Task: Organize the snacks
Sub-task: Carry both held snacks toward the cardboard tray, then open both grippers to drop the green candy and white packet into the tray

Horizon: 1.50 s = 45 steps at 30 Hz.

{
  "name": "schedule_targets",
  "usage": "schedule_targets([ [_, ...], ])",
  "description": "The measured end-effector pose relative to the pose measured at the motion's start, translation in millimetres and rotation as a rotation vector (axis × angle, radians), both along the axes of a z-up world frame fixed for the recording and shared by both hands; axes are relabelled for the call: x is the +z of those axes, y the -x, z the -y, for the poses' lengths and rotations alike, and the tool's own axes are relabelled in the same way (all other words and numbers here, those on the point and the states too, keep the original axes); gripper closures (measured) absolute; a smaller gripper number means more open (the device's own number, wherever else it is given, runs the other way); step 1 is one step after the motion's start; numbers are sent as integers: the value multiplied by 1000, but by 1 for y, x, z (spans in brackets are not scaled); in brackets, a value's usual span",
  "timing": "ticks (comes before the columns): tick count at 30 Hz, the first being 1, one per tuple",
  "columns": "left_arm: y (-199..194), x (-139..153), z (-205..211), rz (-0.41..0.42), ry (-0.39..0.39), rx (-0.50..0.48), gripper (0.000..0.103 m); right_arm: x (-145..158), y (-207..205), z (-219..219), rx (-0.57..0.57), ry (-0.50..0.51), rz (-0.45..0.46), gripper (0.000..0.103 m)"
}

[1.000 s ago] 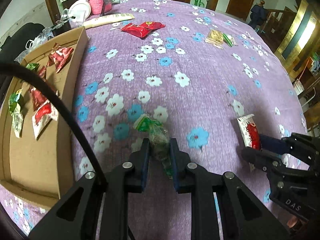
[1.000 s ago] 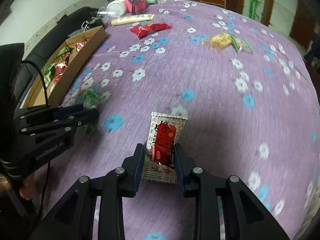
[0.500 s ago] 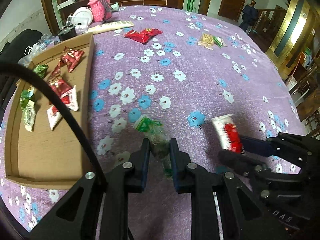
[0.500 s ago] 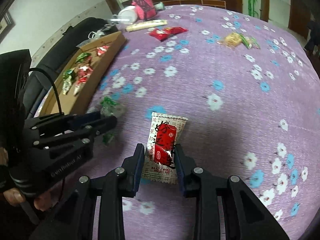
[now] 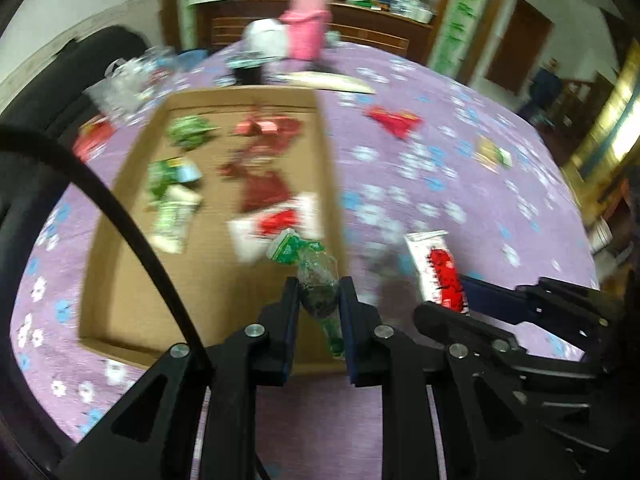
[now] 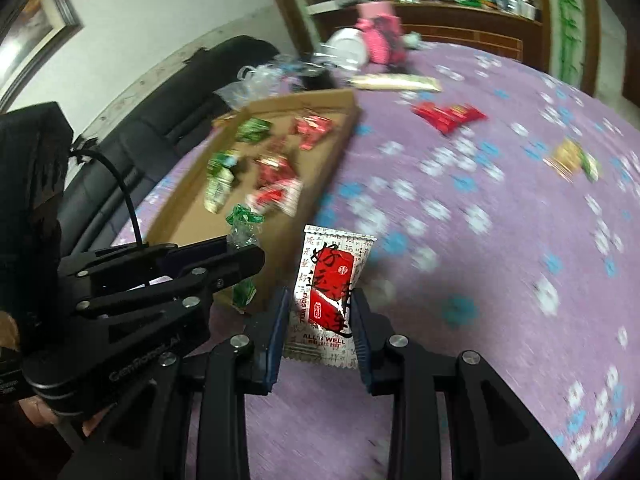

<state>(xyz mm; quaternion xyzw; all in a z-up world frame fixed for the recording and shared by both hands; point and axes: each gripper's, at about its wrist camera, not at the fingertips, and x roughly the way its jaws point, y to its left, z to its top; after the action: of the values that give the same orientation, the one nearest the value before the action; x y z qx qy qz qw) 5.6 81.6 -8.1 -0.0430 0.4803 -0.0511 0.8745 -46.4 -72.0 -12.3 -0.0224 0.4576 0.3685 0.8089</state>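
Note:
My left gripper (image 5: pixel 319 292) is shut on a green-wrapped candy (image 5: pixel 310 264) and holds it above the near right corner of the cardboard tray (image 5: pixel 240 292). My right gripper (image 6: pixel 320 304) is shut on a white and red snack packet (image 6: pixel 328 284), held in the air just right of the tray (image 6: pixel 320 168). The packet also shows in the left wrist view (image 5: pixel 438 270), the candy in the right wrist view (image 6: pixel 242 228). The tray holds several green and red snacks (image 5: pixel 264 192).
On the purple flowered tablecloth (image 6: pixel 500 240) lie red packets (image 6: pixel 448 114), a yellow and green snack (image 6: pixel 572 160) and a long beige packet (image 6: pixel 396 82). A pink container (image 5: pixel 304 34), a white plate and plastic bags stand at the far end. A black sofa (image 6: pixel 192 92) is left.
Both grippers have lifted and moved left toward the tray with their snacks. The left gripper now hangs over the tray's near right corner. The view is blurred by motion.

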Motion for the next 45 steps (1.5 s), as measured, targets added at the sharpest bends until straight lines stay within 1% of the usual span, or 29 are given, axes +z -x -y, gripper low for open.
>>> schedule_targets([
  [4,-14,-8,-44,-17,-20,114,82,-1,-9,-39,53,-3,2,72],
  [6,-21,-12,-59,-28,-32,149,82,-4,-13,-56,76,0,0,72],
  [10,-35,-21,-76,-52,-70,190,81,-11,-20,-83,99,30,-1,72],
  [13,-45,-29,-80,-95,-106,199,80,-17,-23,-95,98,65,11,71],
  [15,-48,-31,-81,-107,-119,211,79,-19,-26,-98,100,73,1,71],
  [17,-49,-33,-81,-119,-146,219,75,-19,-26,-99,99,78,9,70],
  [18,-50,-34,-81,-120,-157,223,72,-19,-25,-100,104,80,8,67],
  [19,-50,-34,-80,-125,-171,224,66,-18,-24,-101,105,85,10,65],
  [20,-50,-33,-79,-124,-178,226,64,-18,-23,-101,107,90,13,65],
  [23,-48,-31,-78,-107,-180,229,63,-15,-23,-97,103,85,14,64],
  [28,-47,-28,-76,-99,-186,234,62,-11,-22,-91,95,73,8,60],
  [33,-39,-22,-67,-71,-197,232,62,-8,-17,-81,90,59,5,57],
  [36,-37,-17,-59,-59,-189,222,62,-7,-14,-72,82,53,6,56],
  [42,-39,-9,-20,-43,-193,156,61,-4,-10,-45,57,46,9,51],
  [45,-41,-6,11,-42,-195,98,58,-5,-13,-21,20,34,-1,50],
])
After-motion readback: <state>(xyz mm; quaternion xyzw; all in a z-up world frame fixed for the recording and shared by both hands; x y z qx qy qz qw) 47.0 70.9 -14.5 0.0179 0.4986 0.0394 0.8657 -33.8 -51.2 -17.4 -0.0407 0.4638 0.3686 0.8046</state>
